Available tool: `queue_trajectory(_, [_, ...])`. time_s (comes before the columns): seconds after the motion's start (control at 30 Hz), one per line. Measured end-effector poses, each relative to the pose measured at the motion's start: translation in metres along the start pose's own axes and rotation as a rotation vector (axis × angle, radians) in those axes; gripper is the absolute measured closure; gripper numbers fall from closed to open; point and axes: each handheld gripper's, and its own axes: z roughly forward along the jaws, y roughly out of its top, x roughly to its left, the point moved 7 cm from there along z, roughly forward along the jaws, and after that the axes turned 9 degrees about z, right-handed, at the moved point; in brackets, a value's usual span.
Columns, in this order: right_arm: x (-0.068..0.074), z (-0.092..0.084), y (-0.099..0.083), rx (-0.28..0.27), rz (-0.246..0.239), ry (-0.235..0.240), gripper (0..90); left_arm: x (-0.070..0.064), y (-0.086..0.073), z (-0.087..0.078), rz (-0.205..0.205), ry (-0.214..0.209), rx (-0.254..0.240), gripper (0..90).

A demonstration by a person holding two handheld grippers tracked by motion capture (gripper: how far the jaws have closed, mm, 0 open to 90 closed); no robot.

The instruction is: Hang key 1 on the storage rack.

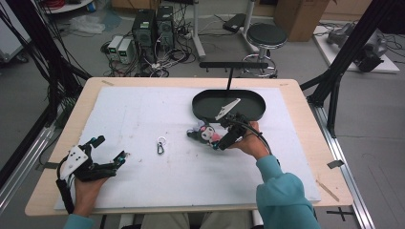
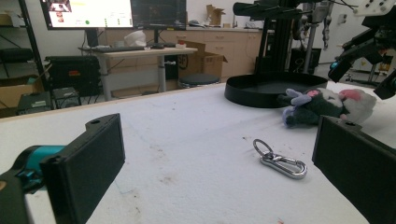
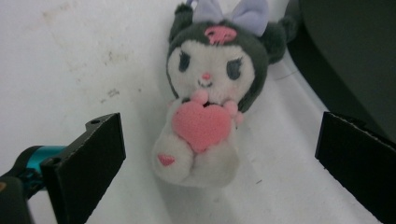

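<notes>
A small plush toy with a dark hood, white face and pink heart lies on its back on the white mat, beside the black oval tray. My right gripper hovers open just over the plush, its jaws spread wide to either side of it. A silver carabiner with a key ring rests mid-mat. My left gripper sits open near the table's left front, pointing at the carabiner and the plush farther off.
The white mat covers most of the wooden table. A black bar stand rises behind the tray. A stool, computer towers and cables stand on the floor beyond the far edge.
</notes>
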Motion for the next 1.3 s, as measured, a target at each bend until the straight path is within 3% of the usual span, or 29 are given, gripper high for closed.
queue_trajectory(0.33, [0.002, 0.009, 0.0, 0.051, 0.025, 0.011, 2.3, 0.0, 0.0, 0.0, 0.002, 0.0, 0.001, 2.9])
queue_trajectory(0.53, [0.004, 0.018, -0.002, 0.097, 0.006, 0.012, 3.9, 0.001, 0.0, 0.0, -0.003, 0.002, 0.0, 2.9])
queue_trajectory(0.73, [0.005, 0.023, -0.005, 0.14, 0.019, 0.012, 6.1, 0.001, 0.0, 0.0, -0.003, 0.002, 0.0, 2.9])
queue_trajectory(0.83, [0.005, 0.023, -0.007, 0.166, 0.001, 0.013, 18.7, 0.0, 0.0, 0.0, -0.002, 0.002, 0.001, 2.9])
queue_trajectory(1.17, [0.005, 0.025, -0.009, 0.191, 0.018, 0.024, 27.3, 0.0, 0.0, 0.0, -0.003, 0.001, 0.001, 2.9])
queue_trajectory(1.3, [0.004, 0.024, -0.008, 0.191, 0.015, 0.02, 37.2, 0.0, 0.0, 0.0, 0.0, 0.0, 0.003, 2.9])
